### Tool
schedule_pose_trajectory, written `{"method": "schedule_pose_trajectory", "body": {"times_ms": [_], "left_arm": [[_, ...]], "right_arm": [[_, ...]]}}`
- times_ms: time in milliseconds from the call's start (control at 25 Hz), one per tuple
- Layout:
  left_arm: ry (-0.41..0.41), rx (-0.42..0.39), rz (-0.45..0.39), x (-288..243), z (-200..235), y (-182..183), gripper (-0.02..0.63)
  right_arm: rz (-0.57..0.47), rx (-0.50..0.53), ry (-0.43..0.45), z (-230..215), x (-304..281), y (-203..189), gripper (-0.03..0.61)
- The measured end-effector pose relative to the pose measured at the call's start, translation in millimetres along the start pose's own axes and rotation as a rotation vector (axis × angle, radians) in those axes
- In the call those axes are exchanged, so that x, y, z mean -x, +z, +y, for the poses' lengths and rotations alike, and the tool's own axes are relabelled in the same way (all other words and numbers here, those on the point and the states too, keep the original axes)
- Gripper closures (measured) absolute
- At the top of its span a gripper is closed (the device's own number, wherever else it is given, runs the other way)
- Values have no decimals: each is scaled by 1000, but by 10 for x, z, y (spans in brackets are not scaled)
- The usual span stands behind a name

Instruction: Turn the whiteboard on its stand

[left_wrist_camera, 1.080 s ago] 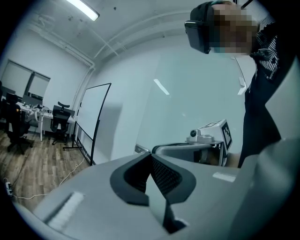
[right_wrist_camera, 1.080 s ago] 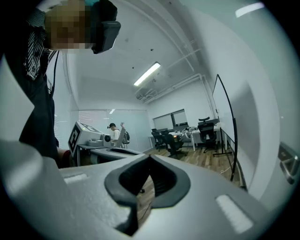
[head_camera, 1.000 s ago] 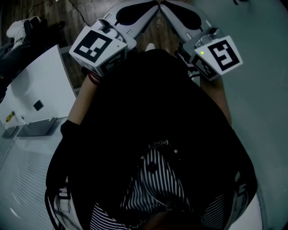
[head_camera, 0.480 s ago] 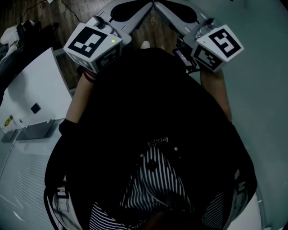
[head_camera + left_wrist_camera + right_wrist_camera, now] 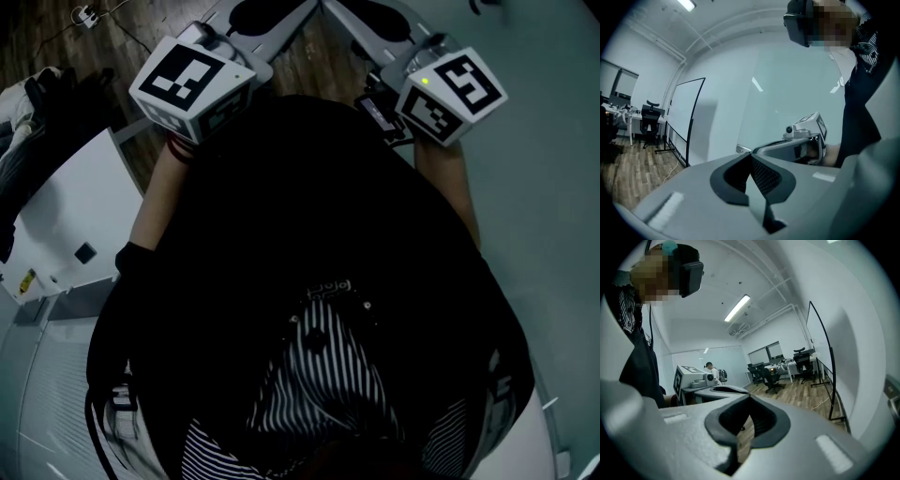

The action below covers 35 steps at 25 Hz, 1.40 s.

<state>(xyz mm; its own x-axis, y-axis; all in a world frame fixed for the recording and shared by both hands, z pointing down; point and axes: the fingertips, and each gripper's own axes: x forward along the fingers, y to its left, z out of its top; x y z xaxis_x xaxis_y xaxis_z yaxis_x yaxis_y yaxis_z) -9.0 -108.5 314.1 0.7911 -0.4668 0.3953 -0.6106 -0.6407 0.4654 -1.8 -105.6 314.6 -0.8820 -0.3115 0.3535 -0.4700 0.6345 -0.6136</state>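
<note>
Whiteboard (image 5: 686, 117) close beside wall (image 5: 724, 93), open wood floor (image 5: 628, 171) along its front

The left gripper (image 5: 751, 155) and the right gripper (image 5: 750, 396) are held up side by side in front of the person's chest, with their tips close together. A cabinet (image 5: 66, 220) is seen low down at the person's left. Ahead, the whiteboard (image 5: 684, 118) is stood on the floor (image 5: 628, 174), close beside the wall (image 5: 723, 117). A cable (image 5: 671, 170) is laid on the floor near its foot. Past the whiteboard, office chairs (image 5: 771, 376) are set at desks (image 5: 618, 113). Far back in the room, another person (image 5: 712, 371) is seen, behind the left gripper and well apart from it.
</note>
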Motion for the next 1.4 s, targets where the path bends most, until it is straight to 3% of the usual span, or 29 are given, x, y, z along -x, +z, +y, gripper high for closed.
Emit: {"method": "schedule_pose_trajectory", "body": {"times_ms": [560,760,1040,1200,1400], "left_arm": [[-70,-37,9,-68,-49,-117,615],[-88,-33,45,-117,38,-634,615],[-67,-3,17,-163,576,-291,615],[-53,-1,61,-96,606,-538,615],[-28,-34,74,-397,1065,-547,615]], "right_arm": [[-11,46,-85,4,67,-156,577],[-7,51,-93,-104,-55,-647,577],[20,74,-75,-327,-470,-240,577],[47,47,-73,-303,-562,-479,577],[40,54,-68,-782,-853,-415,577]]}}
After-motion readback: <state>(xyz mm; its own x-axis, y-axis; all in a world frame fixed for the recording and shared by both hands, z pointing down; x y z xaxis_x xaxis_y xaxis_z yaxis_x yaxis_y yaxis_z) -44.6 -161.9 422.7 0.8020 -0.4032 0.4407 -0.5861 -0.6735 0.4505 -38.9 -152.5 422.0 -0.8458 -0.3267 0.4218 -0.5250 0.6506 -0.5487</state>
